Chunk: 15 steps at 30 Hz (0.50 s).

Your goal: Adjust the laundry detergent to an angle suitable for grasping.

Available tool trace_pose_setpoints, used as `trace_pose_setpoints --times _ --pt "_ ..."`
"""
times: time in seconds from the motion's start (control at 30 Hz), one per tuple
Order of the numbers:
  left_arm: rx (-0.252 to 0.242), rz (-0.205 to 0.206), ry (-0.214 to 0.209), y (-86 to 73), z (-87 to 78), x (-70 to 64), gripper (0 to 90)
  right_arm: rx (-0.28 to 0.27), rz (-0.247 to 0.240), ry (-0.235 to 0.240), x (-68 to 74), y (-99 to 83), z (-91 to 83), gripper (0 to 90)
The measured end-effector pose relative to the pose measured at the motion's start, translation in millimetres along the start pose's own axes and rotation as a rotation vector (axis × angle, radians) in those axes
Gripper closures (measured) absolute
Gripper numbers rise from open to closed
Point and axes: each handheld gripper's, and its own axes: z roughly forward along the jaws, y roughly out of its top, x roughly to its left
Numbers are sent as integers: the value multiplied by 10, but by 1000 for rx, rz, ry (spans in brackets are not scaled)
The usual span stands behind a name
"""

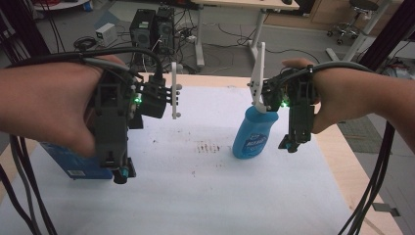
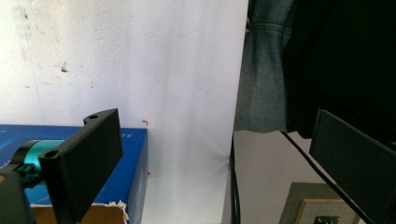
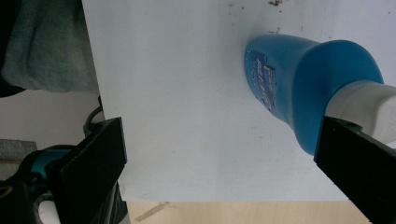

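Observation:
A blue bottle [image 1: 254, 134] with a white cap stands upright on the white mat [image 1: 195, 196], right of centre. My right gripper [image 1: 292, 143] points down just to its right, apart from it. In the right gripper view that gripper [image 3: 224, 163] is open; the bottle [image 3: 299, 79] lies beside the right jaw and its cap runs behind that jaw. A blue box [image 1: 68, 164] lies at the mat's left edge. My left gripper [image 1: 122, 174] hangs over its near right corner. In the left gripper view it [image 2: 219, 163] is open, with the box [image 2: 133, 158] behind the left jaw.
A brown stain [image 1: 208, 147] marks the middle of the mat. The wooden table edge [image 1: 347, 161] runs along the right. Computer towers [image 1: 151, 27], desk legs, a stool [image 1: 350, 27] and cables stand on the floor beyond the table.

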Motion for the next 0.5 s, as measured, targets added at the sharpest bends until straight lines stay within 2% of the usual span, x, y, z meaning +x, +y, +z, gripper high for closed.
trace_pose_setpoints --times 0.27,0.5 --pt "-21 -30 9 38 6 16 27 -13 -11 -1 25 -47 21 14" --pt "-47 -45 13 129 54 48 27 -25 10 2 122 -241 111 14"
